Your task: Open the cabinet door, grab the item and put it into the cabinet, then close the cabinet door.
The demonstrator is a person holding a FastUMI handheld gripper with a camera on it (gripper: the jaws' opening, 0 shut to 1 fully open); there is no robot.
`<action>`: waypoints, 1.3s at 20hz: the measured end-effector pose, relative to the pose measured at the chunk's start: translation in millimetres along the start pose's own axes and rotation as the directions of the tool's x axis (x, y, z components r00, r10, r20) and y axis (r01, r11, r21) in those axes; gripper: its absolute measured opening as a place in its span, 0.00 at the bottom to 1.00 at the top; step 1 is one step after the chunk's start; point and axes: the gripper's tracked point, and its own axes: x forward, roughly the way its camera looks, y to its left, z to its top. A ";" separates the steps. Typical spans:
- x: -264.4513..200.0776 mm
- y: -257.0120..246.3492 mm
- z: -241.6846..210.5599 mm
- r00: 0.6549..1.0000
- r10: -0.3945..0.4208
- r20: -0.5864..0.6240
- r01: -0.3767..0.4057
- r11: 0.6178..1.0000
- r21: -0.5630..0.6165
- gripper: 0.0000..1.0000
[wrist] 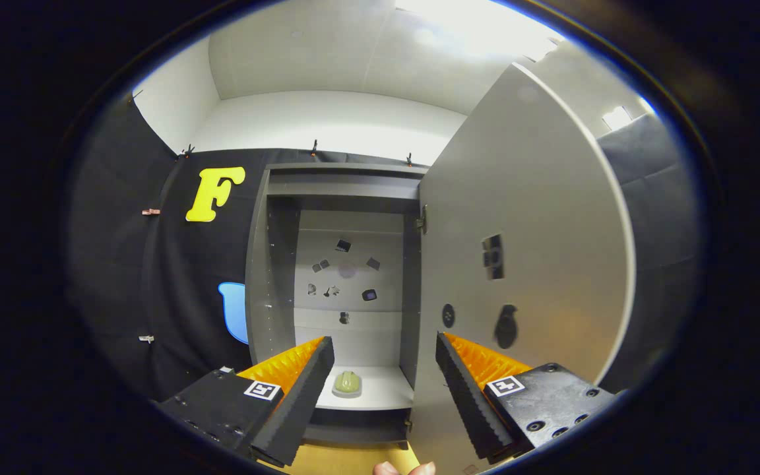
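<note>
Inside, item (347, 383) sits on cabinet (380, 389) shelf; gripper (384, 349) fingers spread, empty

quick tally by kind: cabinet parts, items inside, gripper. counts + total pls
Cabinet: 1
Open door: 1
Pale green item on the shelf, beyond the fingers: 1
Gripper, open, holding nothing: 1
Total: 4

The cabinet's pale lower shelf (386, 389) carries a small greenish item (347, 383) near its front; the gripper (385, 369) hangs spread and empty before it.
</note>
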 end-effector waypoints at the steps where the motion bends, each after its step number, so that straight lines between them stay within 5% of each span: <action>1: -11.3 -9.8 3.7 1.000 -0.011 0.010 0.011 1.000 -0.012 0.97; 13: -105.7 -124.7 8.3 0.994 -0.111 0.000 0.111 0.993 -0.051 0.97; 19: -86.5 -191.6 -11.7 0.949 -0.310 -0.051 0.302 0.945 -0.123 0.97; 26: -46.0 -237.6 -61.1 0.927 -0.350 -0.137 0.326 0.930 -0.172 0.98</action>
